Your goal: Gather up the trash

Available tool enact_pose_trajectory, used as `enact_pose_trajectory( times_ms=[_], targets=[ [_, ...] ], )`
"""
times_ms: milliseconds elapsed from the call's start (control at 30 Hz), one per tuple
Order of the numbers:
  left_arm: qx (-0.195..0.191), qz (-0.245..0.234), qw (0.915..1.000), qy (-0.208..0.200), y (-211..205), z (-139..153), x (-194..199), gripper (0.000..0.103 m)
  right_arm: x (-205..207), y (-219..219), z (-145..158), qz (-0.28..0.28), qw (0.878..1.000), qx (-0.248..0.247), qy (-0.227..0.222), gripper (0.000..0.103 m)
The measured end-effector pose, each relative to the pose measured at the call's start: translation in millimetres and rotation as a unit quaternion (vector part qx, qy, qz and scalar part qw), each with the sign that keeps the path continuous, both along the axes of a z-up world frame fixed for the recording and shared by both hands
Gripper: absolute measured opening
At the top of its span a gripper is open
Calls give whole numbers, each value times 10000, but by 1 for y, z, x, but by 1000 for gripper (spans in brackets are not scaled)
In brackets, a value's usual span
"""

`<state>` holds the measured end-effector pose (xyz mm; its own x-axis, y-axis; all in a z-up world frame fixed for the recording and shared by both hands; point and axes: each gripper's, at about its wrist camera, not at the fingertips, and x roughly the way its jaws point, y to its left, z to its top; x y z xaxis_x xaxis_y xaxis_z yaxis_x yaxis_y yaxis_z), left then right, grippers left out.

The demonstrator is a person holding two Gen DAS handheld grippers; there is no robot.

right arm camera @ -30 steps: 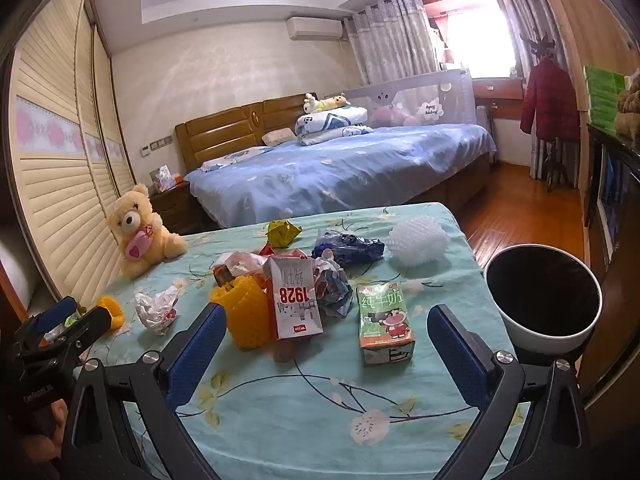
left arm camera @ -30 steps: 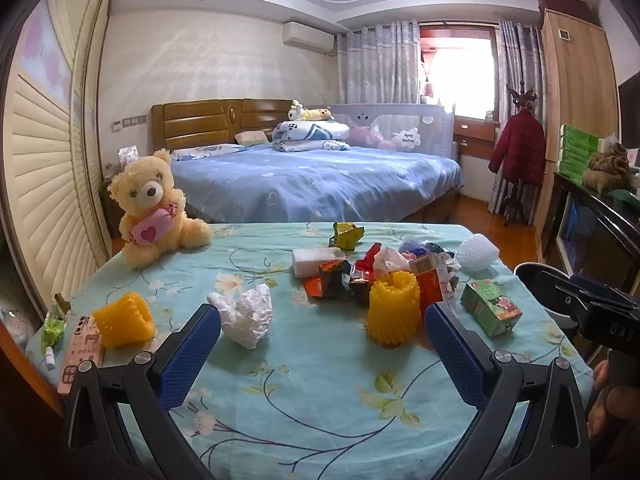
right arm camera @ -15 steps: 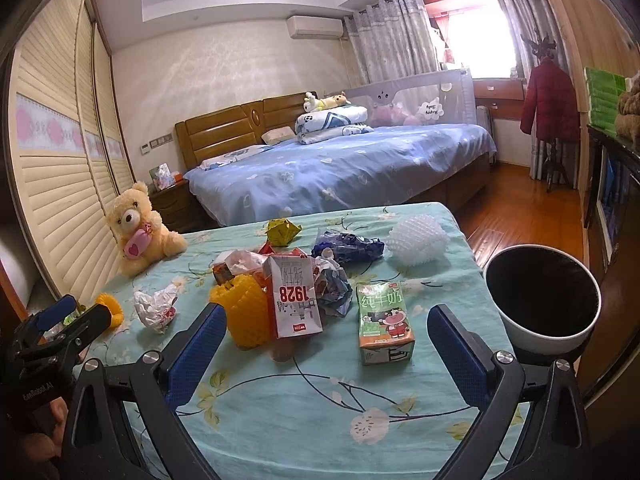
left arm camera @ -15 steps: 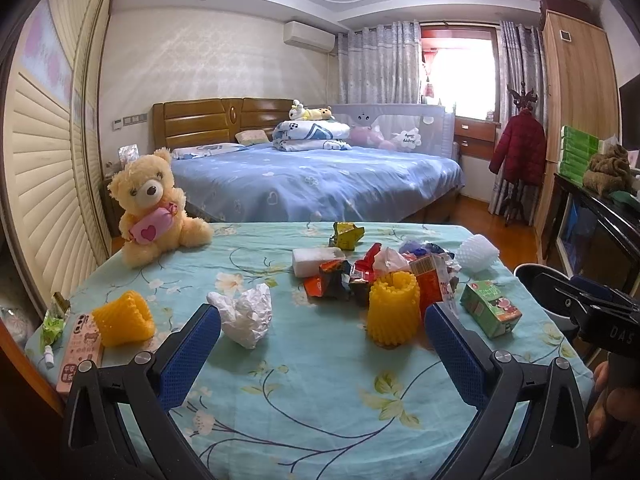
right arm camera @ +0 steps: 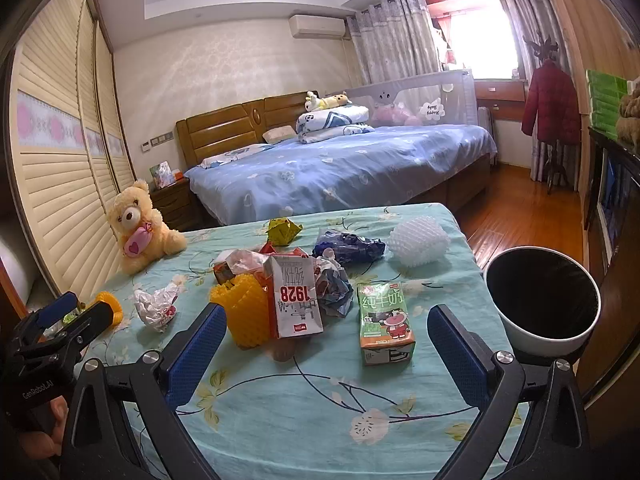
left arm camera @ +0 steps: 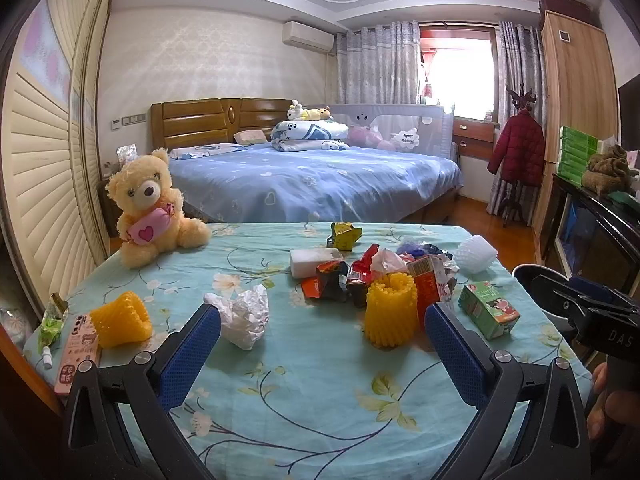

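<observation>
Left gripper spread wide, empty, above table. Crumpled white wrapper at 11 o'clock; yellow foam net at 1 o'clock.

Right gripper spread wide, empty. Red-and-white carton at 12 o'clock, green milk carton at 1 o'clock, white bin at 2 o'clock, beside table edge.

The left gripper hangs low over the bench, its blue fingers spread wide and holding nothing. Between them stands the upright yellow foam sleeve. Left of that sleeve lies a crumpled white wrapper; further left, a second yellow sleeve lies tipped beside a pink phone. Just behind the upright sleeve sits a heap of wrappers, and to its right a green milk carton.
</observation>
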<state>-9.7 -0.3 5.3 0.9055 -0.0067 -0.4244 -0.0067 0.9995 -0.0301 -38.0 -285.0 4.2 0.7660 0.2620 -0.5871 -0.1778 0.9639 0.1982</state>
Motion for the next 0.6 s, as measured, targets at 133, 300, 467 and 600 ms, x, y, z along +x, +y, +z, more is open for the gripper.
enact_pose_trajectory(
  times_ms=[133, 300, 467, 600],
  targets=[
    [3, 0, 10000, -4, -1, -1, 1, 102, 0, 0, 0, 13, 10000, -11, 7, 101],
    [3, -11, 10000, 5, -1, -1, 1, 102, 1, 0, 0, 8, 10000, -8, 14, 101],
    [-16, -18, 10000, 21, -2, -2, 3, 102, 1, 1, -2, -3, 10000, -17, 31, 101],
    [-22, -24, 10000, 39, -2, -4, 3, 102, 3, 0, -5, -7, 10000, -5, 71, 101]
  ],
)
